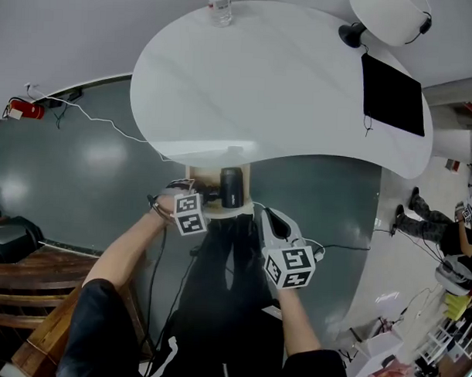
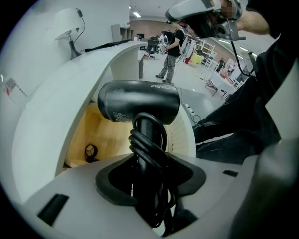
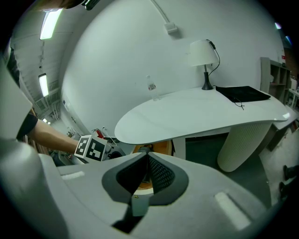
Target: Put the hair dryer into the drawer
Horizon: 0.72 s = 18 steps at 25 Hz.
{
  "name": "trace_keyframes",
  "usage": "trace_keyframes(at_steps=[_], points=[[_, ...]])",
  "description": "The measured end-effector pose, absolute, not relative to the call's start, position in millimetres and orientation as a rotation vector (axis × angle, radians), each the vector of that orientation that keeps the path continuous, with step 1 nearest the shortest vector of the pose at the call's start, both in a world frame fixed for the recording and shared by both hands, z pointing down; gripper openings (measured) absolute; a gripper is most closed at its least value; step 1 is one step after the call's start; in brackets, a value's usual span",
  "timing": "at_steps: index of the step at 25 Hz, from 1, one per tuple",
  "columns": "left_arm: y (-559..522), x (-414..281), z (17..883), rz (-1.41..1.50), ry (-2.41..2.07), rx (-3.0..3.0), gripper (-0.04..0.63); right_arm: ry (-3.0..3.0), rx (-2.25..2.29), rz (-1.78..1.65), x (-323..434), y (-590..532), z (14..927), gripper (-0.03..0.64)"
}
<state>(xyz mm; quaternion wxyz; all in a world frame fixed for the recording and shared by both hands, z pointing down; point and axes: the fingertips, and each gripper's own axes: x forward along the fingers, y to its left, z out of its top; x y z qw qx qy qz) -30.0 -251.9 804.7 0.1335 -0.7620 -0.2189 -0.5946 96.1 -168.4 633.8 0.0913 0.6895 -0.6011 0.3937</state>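
Hair dryer (image 2: 138,101) handle clamped in left claw (image 2: 150,161); right claw (image 3: 146,158) jaws together.

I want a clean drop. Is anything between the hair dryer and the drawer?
Nothing visible blocks it. The left gripper holds the hair dryer right at the open drawer; only a small round object lies on its floor, off to one side.

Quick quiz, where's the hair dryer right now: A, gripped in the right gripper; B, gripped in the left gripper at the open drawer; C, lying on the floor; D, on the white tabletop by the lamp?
B: the left gripper view shows the left gripper shut on the cord-wrapped handle of the hair dryer, with the wooden drawer open just behind it.
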Motion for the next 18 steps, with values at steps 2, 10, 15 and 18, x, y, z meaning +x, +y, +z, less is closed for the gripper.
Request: trace_keyframes(at_steps=[2, 10, 15, 18], points=[[-254.5, -28.9, 810.9, -1.739, -0.637, -2.187, 0.193, -1.779, 2.052, 1.177, 96.6, -168.2, 635.7, 0.005], [-257.4, -24.9, 831.1, -1.762, -0.660, -2.106, 0.193, -1.763, 2.057, 1.202, 94.0, -168.0, 640.4, 0.005], [-261.2, -26.3, 844.2, -1.784, -0.671, -2.032, 0.193, -1.747, 2.068, 1.215, 96.0, -165.2, 643.3, 0.005], [-264.9, -25.8, 852.1, -1.798, -0.672, -2.000, 0.193, -1.738, 2.074, 1.224, 98.1, -164.7, 645.1, 0.005]])
